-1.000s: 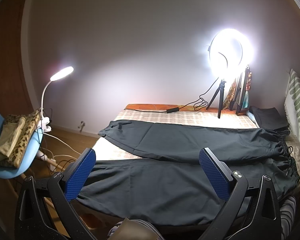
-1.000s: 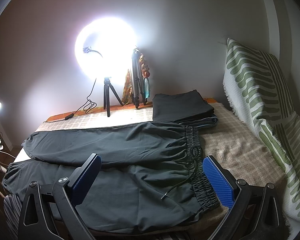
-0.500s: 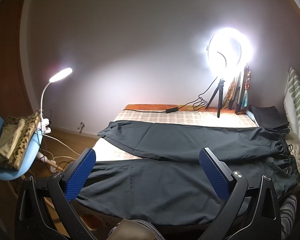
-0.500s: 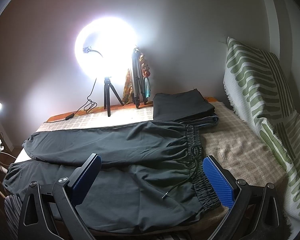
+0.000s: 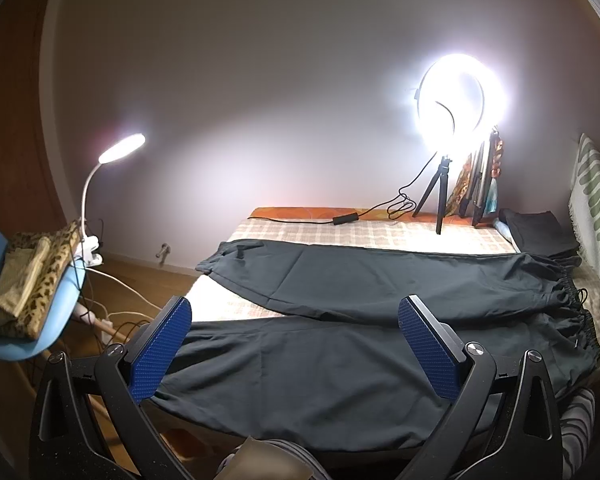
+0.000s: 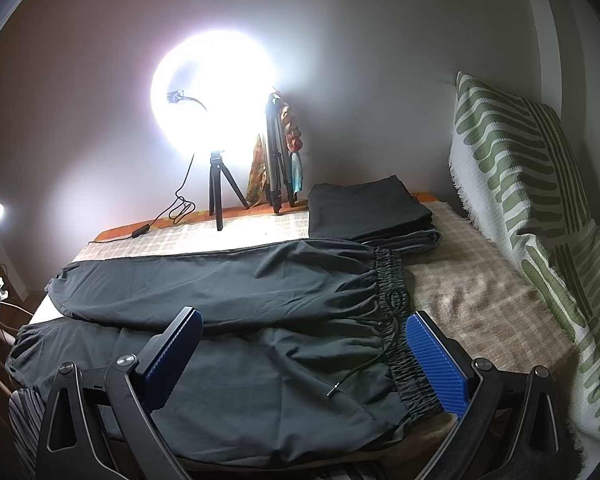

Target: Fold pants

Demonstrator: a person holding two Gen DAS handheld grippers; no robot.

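Dark grey pants (image 5: pixel 340 340) lie spread flat across the bed, legs to the left, elastic waistband with drawstring (image 6: pixel 396 304) to the right. The two legs lie apart, one nearer and one farther. My left gripper (image 5: pixel 295 344) is open and empty, held above the near leg close to the bed's front edge. My right gripper (image 6: pixel 304 352) is open and empty, held above the near hip area beside the waistband. The pants also show in the right wrist view (image 6: pixel 227 292).
A ring light on a tripod (image 5: pixel 456 100) and its cable stand at the back of the bed. Folded dark clothes (image 6: pixel 364 208) lie at the back right. A striped pillow (image 6: pixel 532 200) leans on the right. A blue chair (image 5: pixel 39 320) with clothes and a desk lamp (image 5: pixel 119 148) stand left.
Both grippers have stayed open and nearly still. The views have shifted only slightly.
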